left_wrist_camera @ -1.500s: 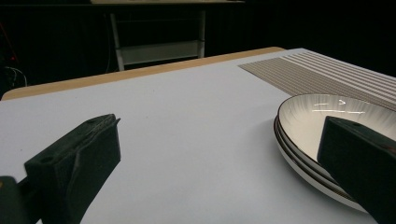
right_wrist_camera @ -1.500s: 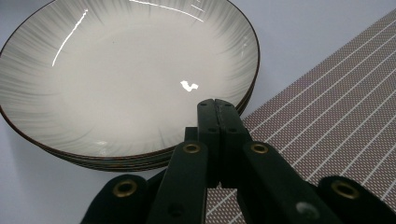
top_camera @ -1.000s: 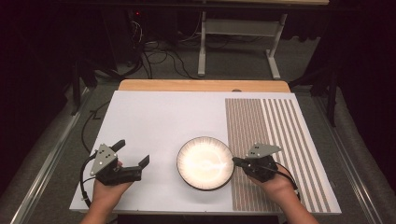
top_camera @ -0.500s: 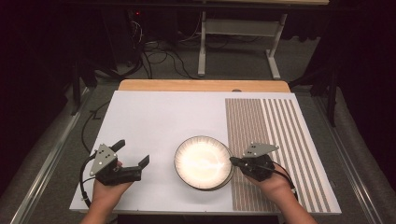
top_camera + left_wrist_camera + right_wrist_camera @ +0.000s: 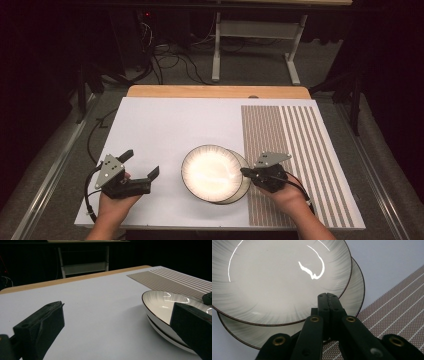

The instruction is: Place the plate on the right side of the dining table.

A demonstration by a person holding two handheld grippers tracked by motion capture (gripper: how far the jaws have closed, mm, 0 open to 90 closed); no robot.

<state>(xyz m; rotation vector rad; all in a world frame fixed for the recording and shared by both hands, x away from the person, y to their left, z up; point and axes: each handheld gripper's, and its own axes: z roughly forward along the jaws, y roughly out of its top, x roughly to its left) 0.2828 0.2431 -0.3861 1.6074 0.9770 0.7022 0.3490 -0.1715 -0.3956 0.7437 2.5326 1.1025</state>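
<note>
Pushing seems to be the step in hand: the right hand-held gripper [image 5: 246, 171] has its jaws pressed fully together with nothing between them, and its tips sit at the right rim of the top plate [image 5: 211, 173]. In the right gripper view the joined tips [image 5: 327, 298] lie over the rim of that top plate [image 5: 274, 277], which rests off-centre on the lower plate [image 5: 355, 293], so a crescent of the lower one shows at the right and near side. Both plates sit on the white mat [image 5: 170, 130] near the front of the counter [image 5: 215, 91], just left of the striped mat [image 5: 295, 150].

The left hand-held gripper [image 5: 140, 167] hovers well apart from the plates, jaws wide open and empty; its own view shows the plates [image 5: 160, 307] ahead to the right, between its jaw and the striped mat [image 5: 175, 280].

My reading is that the stack is being separated by sliding the top plate off the lower one. The next move likely calls for a steady sideways nudge, kept low against the top rim so the tips do not ride over it or drag the lower plate along. The open left jaws could then take the freed rim. The glazed surfaces look slippery, so a gentle pace seems wise.
</note>
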